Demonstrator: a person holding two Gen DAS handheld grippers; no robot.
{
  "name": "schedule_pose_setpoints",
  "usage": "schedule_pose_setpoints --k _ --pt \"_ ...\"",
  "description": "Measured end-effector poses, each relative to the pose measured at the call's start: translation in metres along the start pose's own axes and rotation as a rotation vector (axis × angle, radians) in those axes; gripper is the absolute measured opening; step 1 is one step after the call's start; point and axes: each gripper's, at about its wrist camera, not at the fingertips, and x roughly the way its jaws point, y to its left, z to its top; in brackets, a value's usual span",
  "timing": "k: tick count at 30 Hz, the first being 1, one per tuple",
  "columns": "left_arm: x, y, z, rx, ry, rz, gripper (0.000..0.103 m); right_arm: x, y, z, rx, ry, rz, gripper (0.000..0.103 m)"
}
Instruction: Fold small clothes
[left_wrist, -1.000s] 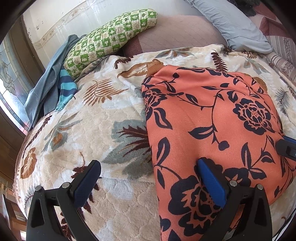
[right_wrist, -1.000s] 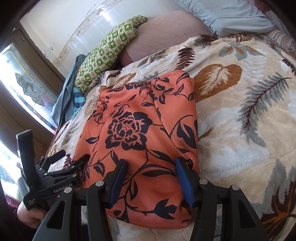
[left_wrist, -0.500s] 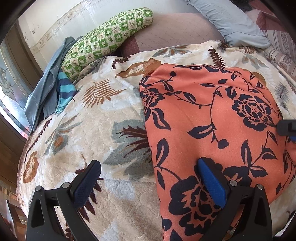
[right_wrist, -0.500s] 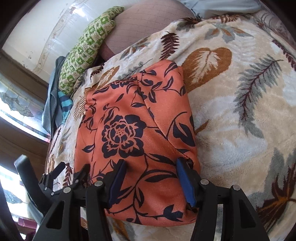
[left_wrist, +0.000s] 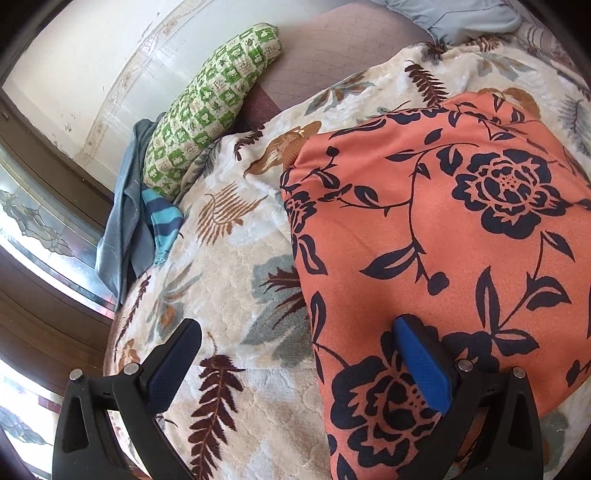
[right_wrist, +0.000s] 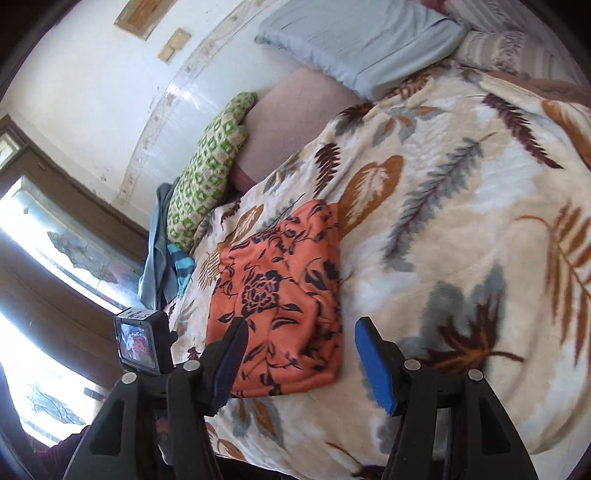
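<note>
The orange cloth (right_wrist: 280, 306), printed with dark flowers, lies folded into a rough rectangle on the blanket (right_wrist: 461, 229), its edges fairly square.

In the right wrist view the right gripper (right_wrist: 299, 362) is released: its jaws have just been opening and nothing is between them. The cloth sits at about 12 o'clock from its left finger, lying flat on the blanket below and clear of both pads.

In the left wrist view the left gripper (left_wrist: 299, 365) is released too, its jaws spread wide. Its right finger (left_wrist: 421, 365) overlaps the cloth's near part at about 5 o'clock (whether it touches the fabric cannot be told), while its left finger is over bare blanket at 7 o'clock. No fabric is pinched.

At 10 o'clock in the right view, beyond the cloth, a green checked pillow (right_wrist: 210, 173) leans near the wall, with blue clothes (right_wrist: 162, 251) heaped just below it. A grey pillow (right_wrist: 362, 40) lies at 12 o'clock. The left gripper's camera screen (right_wrist: 136, 341) shows at 8 o'clock.
</note>
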Motion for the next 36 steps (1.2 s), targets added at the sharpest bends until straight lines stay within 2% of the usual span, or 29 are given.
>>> schedule_pose_setpoints --k 2,5,8,11,16,21,25,36 --pt "-0.002 0.001 0.001 -0.018 0.007 0.014 0.103 -0.033 -0.018 0.013 0.017 -0.124 0.017 0.065" --pt "-0.001 0.009 -0.001 -0.093 0.026 -0.016 0.103 -0.051 -0.043 0.026 0.084 -0.153 -0.080 0.065" --pt "0.006 0.020 -0.003 -0.212 0.082 -0.076 0.103 -0.071 -0.052 0.035 0.031 -0.222 -0.169 0.065" --pt "0.011 0.025 -0.003 -0.292 0.134 -0.100 0.103 -0.072 -0.061 0.045 0.005 -0.221 -0.276 0.065" --pt "0.009 0.019 0.001 -0.272 0.151 -0.066 0.103 -0.069 -0.059 0.053 -0.087 -0.215 -0.315 0.065" --pt "0.011 0.020 0.006 -0.271 0.171 -0.053 0.103 -0.067 -0.051 0.052 -0.151 -0.208 -0.331 0.065" --pt "0.011 0.020 0.006 -0.292 0.184 -0.047 0.103 -0.073 -0.043 0.049 -0.171 -0.233 -0.305 0.065" --pt "0.011 0.022 0.004 -0.323 0.210 -0.052 0.103 -0.070 -0.021 0.036 -0.235 -0.220 -0.256 0.065"
